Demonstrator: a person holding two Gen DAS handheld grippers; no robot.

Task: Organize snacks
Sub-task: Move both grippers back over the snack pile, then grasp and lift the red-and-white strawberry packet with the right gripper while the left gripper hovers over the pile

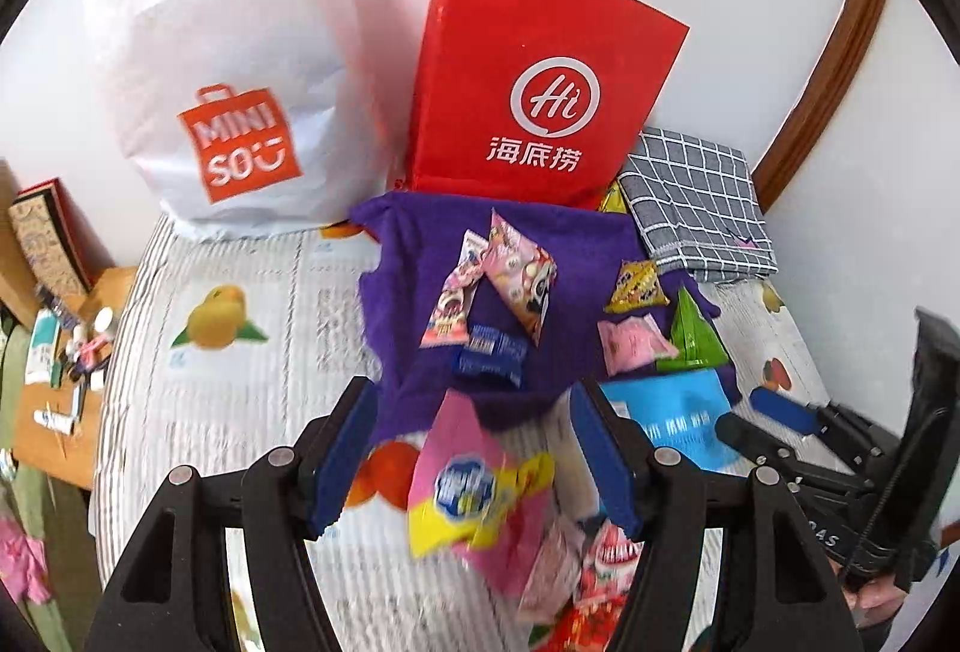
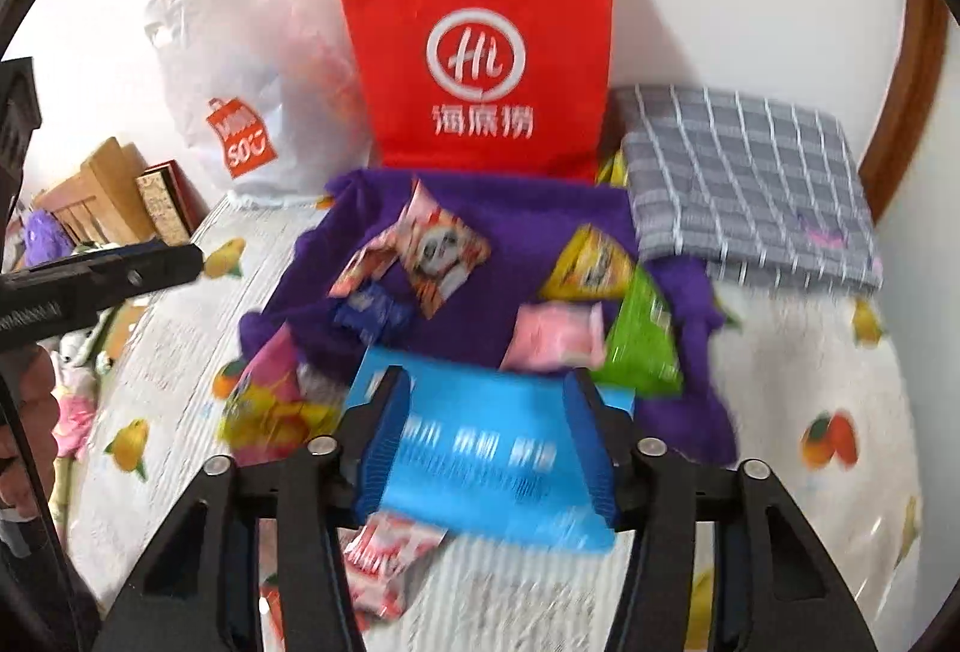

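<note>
Several snack packets lie on a purple cloth (image 1: pixel 420 244) (image 2: pixel 528 220) spread on the bed. Behind it stand a red paper bag (image 1: pixel 540 100) (image 2: pixel 480 52) and a white plastic bag (image 1: pixel 228 82) (image 2: pixel 240 82). My left gripper (image 1: pixel 472 388) is open above a pink and yellow packet (image 1: pixel 474 484) (image 2: pixel 270 400) that lies on the bed. My right gripper (image 2: pixel 486 376) (image 1: pixel 756 415) hangs over a blue packet (image 2: pixel 480 442) (image 1: pixel 666 412). That packet is wider than the gap between the jaws, is blurred like the bedding, and looks flat on the bed.
A folded grey checked cloth (image 1: pixel 696 202) (image 2: pixel 750 184) lies at the back right by the wall. More red and pink packets (image 1: pixel 594 580) (image 2: pixel 384 556) sit near the front. A wooden bedside table (image 1: pixel 66 352) with small items stands at the left.
</note>
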